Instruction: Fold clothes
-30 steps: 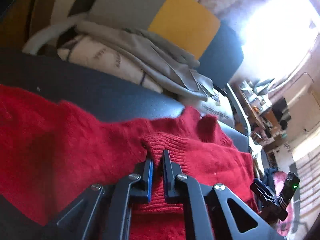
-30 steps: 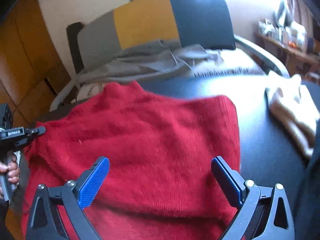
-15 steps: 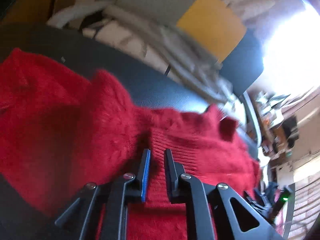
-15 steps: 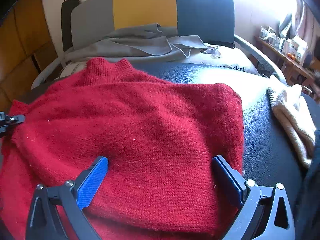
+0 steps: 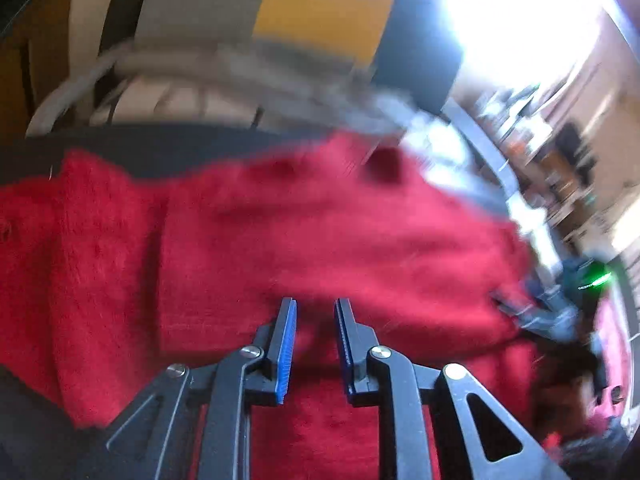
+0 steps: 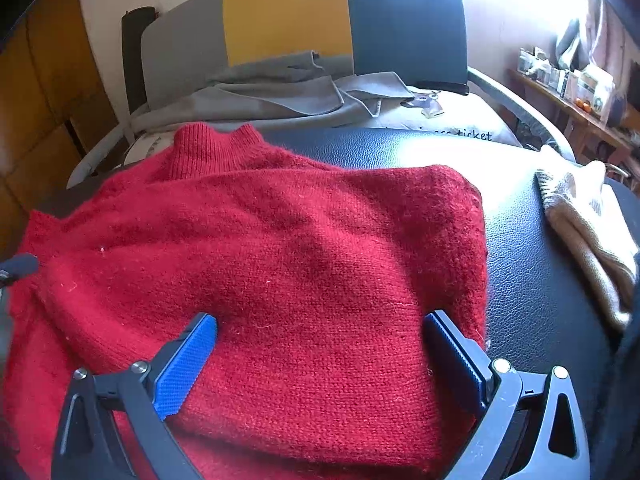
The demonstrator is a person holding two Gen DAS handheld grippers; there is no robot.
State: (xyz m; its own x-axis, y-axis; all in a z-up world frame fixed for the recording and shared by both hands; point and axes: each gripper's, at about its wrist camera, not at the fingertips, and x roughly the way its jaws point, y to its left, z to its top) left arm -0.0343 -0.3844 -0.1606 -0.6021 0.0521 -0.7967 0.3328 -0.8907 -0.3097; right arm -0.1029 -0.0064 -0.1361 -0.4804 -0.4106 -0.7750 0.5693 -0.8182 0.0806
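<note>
The red sweater (image 6: 280,264) lies spread on the black table (image 6: 532,280). The right gripper (image 6: 320,354) is wide open over its near edge — the left gripper (image 5: 315,344) is opening, nothing pinched.

Fuzzy knit sweater (image 6: 280,264); glossy grained leather seat (image 6: 532,280)

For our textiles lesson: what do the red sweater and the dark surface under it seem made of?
Red sweater: probably fuzzy wool-type knit; visible stitches, ribbed collar, stray fibres. Dark surface: leather or imitation leather, judging by pebbled grain and sheen.
</note>
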